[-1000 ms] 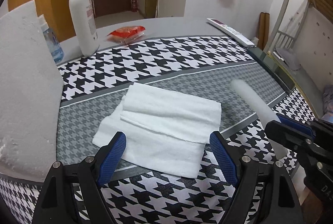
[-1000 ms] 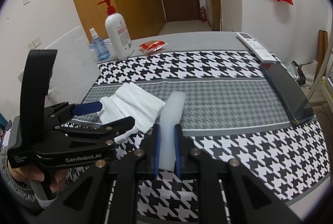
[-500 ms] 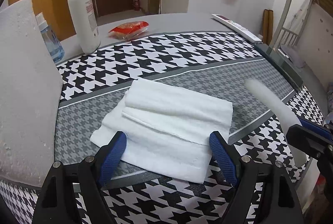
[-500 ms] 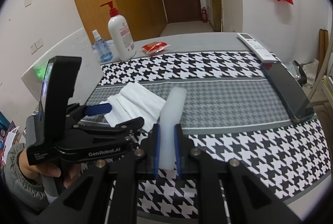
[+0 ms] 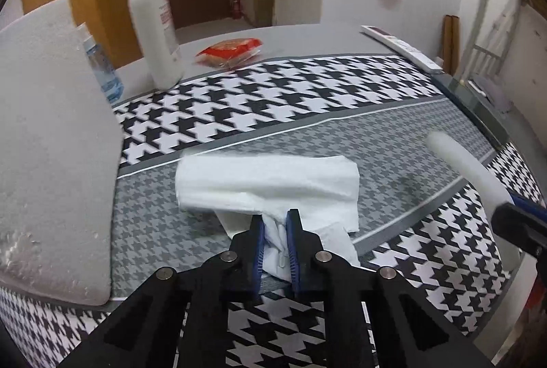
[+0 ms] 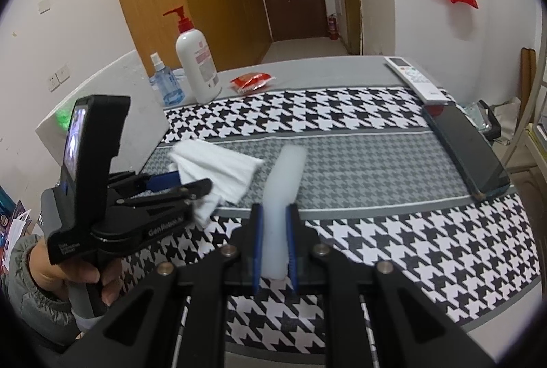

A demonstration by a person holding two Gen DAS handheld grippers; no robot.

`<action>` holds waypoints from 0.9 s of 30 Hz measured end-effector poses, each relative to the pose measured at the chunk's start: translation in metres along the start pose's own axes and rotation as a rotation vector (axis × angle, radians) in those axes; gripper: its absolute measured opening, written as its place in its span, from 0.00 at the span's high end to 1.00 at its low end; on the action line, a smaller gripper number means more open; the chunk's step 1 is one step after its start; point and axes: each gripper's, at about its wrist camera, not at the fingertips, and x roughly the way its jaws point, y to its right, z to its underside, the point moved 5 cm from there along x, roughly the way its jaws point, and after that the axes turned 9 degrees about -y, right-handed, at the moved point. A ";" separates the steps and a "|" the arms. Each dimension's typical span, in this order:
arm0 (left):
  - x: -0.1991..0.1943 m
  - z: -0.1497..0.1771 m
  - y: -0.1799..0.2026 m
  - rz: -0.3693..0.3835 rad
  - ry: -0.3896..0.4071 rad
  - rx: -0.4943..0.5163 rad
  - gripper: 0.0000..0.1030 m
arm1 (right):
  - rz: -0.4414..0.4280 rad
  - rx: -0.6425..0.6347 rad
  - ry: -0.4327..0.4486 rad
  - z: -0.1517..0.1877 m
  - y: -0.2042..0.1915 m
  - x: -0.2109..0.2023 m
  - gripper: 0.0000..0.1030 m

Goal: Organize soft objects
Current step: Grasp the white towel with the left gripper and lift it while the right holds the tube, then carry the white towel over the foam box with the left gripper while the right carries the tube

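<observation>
While my left gripper [image 5: 275,243] is closing on the near edge of the folded white cloth [image 5: 270,178], the blue pads already bunch that edge between them, and the rest of the cloth lies spread on the grey band of the houndstooth mat [image 5: 342,94] just beyond. My right gripper [image 6: 273,243] is clamped narrow on the near end of a white foam stick [image 6: 285,176], which reaches away from me over the same grey band, just right of the cloth and, as far as I can tell, not touching it. To the left, a white foam sheet [image 5: 51,135] stands at the bench's left edge. Farther back stand a small blue spray bottle [image 6: 165,82] and a pump bottle [image 6: 196,67] with a red top, with a red packet [image 6: 253,81] beside them; a remote [image 6: 415,79] and a dark phone [image 6: 466,145] lie along the right side. I judge the step in hand to be securing both soft pieces, one in each gripper, before they are gathered or set in order. The next move calls for a slow lift of the cloth, since only a pinch of one edge is caught and the loose folds may sag or slip out, and for keeping the stick clear of it.
</observation>
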 end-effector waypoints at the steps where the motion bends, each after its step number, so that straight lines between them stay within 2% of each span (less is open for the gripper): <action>1: -0.001 0.001 0.001 0.001 0.006 0.006 0.91 | 0.000 0.001 0.000 0.000 0.000 0.000 0.85; 4: -0.009 0.001 0.002 0.060 0.037 0.008 0.94 | 0.002 0.001 0.003 -0.001 0.000 -0.001 0.85; 8: -0.031 0.001 0.002 0.052 0.119 0.031 0.94 | 0.004 -0.003 0.006 -0.002 -0.001 -0.001 0.85; 14: -0.062 0.002 0.001 0.070 0.190 0.048 0.94 | 0.006 -0.010 0.019 -0.004 -0.006 -0.004 0.85; 27: -0.119 0.004 -0.007 0.074 0.296 0.051 0.94 | 0.020 -0.052 0.092 -0.013 -0.029 -0.029 0.85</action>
